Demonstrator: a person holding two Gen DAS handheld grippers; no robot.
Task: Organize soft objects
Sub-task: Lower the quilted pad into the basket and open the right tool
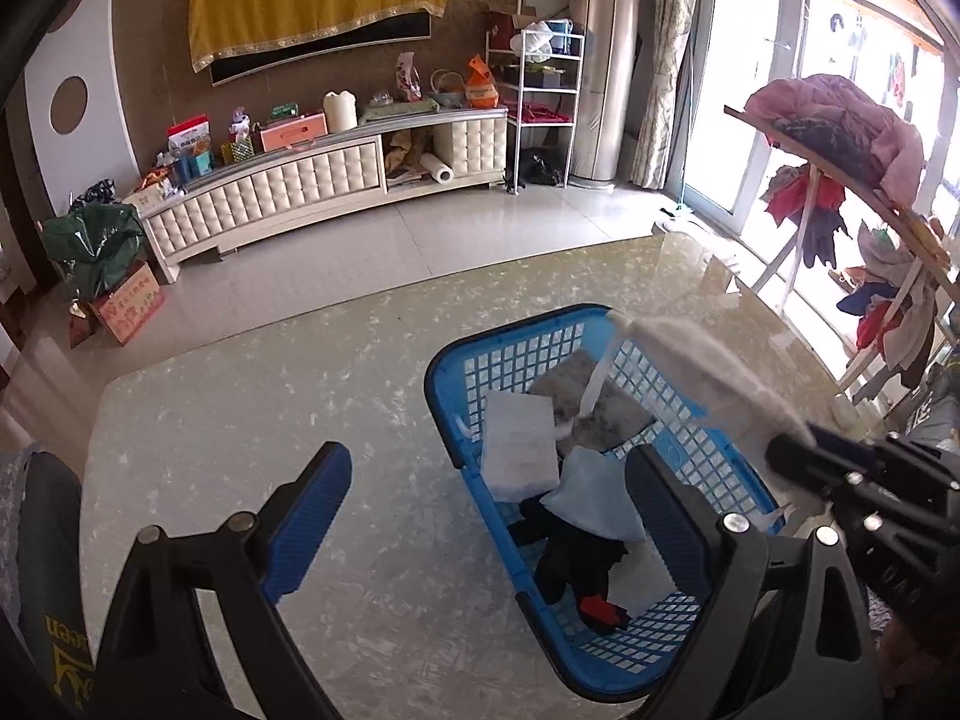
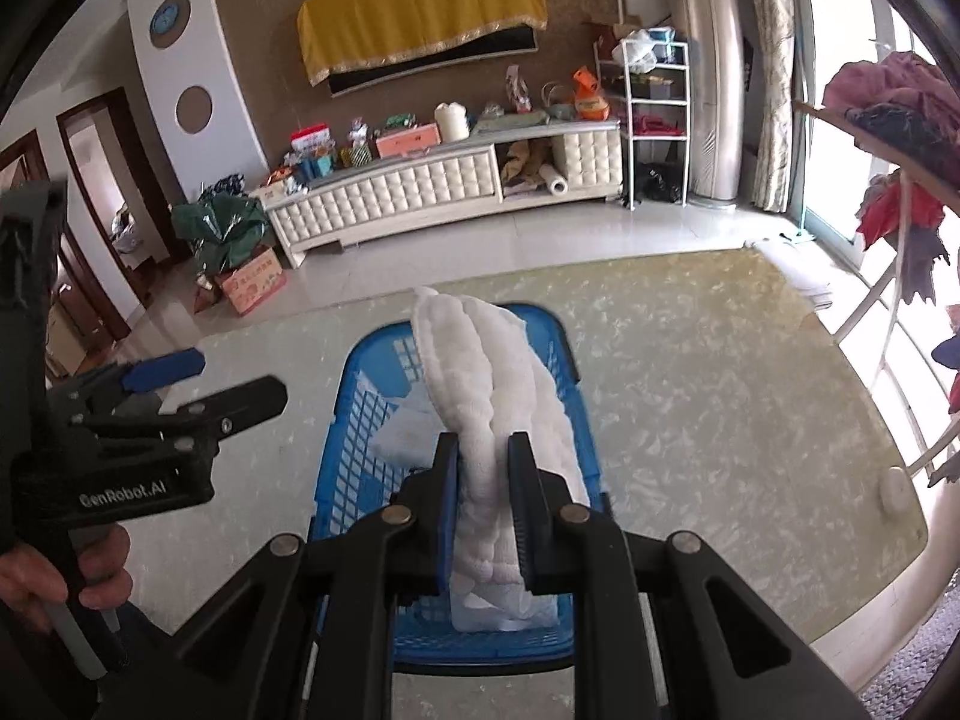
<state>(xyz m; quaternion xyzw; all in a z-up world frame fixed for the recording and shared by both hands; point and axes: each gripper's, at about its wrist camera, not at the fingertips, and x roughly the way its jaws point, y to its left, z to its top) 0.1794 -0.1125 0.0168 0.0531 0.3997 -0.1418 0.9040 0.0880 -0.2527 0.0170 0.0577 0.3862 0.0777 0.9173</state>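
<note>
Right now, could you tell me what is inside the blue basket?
The blue basket holds a white pad, grey cloth, pale blue piece and black garment; anything beneath them is covered.

The basket (image 1: 447, 360) sits on the table (image 1: 240, 420). In the basket lie a flat pad (image 1: 519, 450), a folded cloth (image 1: 606, 405), a small pillow (image 1: 591, 501) and a dark glove (image 1: 579, 567). Above the basket hangs a fluffy towel (image 2: 480, 372). Left of the basket is the left gripper (image 1: 489, 513). Far behind the basket stands a long cabinet (image 1: 300, 192).
</note>
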